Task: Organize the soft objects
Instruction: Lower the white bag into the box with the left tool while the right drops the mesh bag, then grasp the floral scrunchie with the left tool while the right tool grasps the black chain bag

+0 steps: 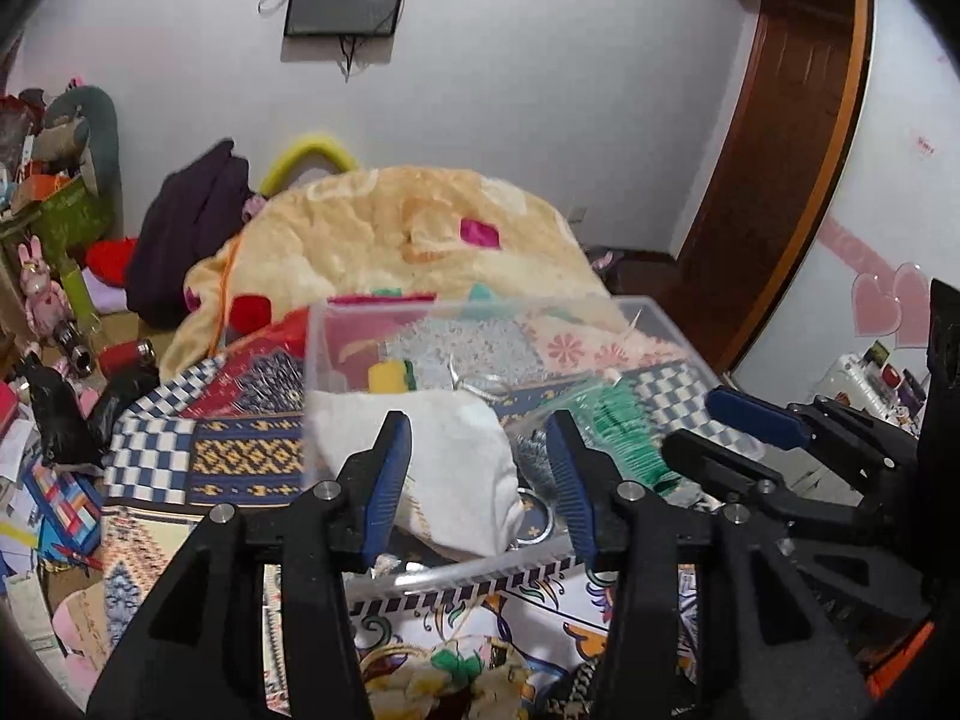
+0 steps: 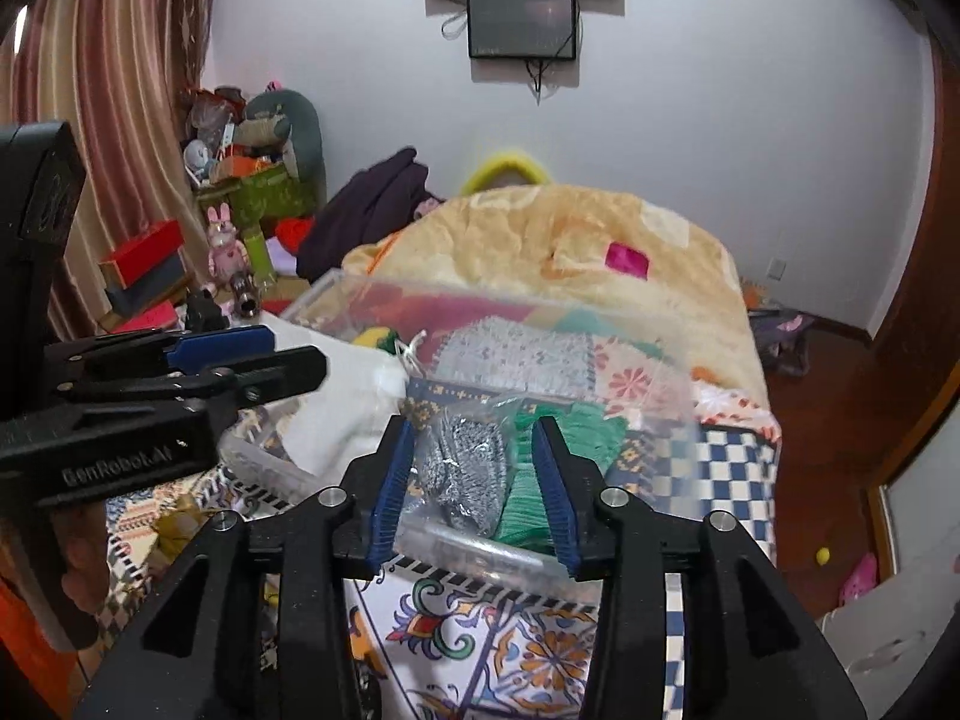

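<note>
A clear plastic box (image 1: 336, 330) stands on the patterned bedspread, and it shows in the right wrist view (image 2: 480, 540) too. In it lie a white cloth (image 1: 456, 462), a yellow sponge (image 1: 387, 375), a green fringed cloth (image 1: 624, 438) and a silver scourer (image 2: 465, 468). My left gripper (image 1: 480, 480) is open just above the box's near rim, over the white cloth, holding nothing. My right gripper (image 2: 474, 480) is open over the box's near rim, with the scourer and the green cloth (image 2: 528, 492) between its fingers but apart from them. Each gripper appears in the other's view.
A peach blanket (image 1: 372, 228) is heaped behind the box. Clutter, a pink rabbit toy (image 1: 39, 294) and a dark garment (image 1: 192, 228) lie at the left. A wooden door (image 1: 780, 150) stands at the right. A screen (image 2: 522, 24) hangs on the far wall.
</note>
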A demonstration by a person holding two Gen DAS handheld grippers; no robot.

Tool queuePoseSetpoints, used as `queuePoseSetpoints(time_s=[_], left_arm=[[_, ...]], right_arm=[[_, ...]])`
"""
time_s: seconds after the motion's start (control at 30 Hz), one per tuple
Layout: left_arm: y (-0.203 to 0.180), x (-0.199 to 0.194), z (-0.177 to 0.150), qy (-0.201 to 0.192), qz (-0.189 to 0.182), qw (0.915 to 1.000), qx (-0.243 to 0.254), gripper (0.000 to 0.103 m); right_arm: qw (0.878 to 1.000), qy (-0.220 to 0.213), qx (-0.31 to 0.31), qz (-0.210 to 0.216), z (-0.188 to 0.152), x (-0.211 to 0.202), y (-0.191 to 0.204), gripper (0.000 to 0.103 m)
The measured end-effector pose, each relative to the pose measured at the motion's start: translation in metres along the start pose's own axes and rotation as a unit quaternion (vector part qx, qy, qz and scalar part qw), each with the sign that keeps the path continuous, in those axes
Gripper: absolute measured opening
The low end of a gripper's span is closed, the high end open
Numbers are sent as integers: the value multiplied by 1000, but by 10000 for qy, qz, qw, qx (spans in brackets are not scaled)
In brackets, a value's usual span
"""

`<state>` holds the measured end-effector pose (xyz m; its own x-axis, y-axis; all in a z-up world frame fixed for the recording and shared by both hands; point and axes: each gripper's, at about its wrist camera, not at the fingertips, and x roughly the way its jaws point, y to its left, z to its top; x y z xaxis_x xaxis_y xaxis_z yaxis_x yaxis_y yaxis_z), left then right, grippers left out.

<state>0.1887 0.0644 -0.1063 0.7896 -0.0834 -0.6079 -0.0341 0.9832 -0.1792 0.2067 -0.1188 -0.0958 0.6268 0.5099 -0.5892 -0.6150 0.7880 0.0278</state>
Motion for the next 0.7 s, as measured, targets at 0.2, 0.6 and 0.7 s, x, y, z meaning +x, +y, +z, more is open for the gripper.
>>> queuePoseSetpoints(time_s=[0.2,0.6,0.7], left_arm=[[0,-52,-1,-519,-12,9987,17,59],[10,-83,-56,-353,334,9987,127,65],[13,-79,-74,-133,327,9993,73,64]], right_arm=[[9986,-506,110,-41,0,-40,-5,57],[9983,-514,284,44,-33,-64,1,70],[9991,-288,285,81,-46,-56,7,70]])
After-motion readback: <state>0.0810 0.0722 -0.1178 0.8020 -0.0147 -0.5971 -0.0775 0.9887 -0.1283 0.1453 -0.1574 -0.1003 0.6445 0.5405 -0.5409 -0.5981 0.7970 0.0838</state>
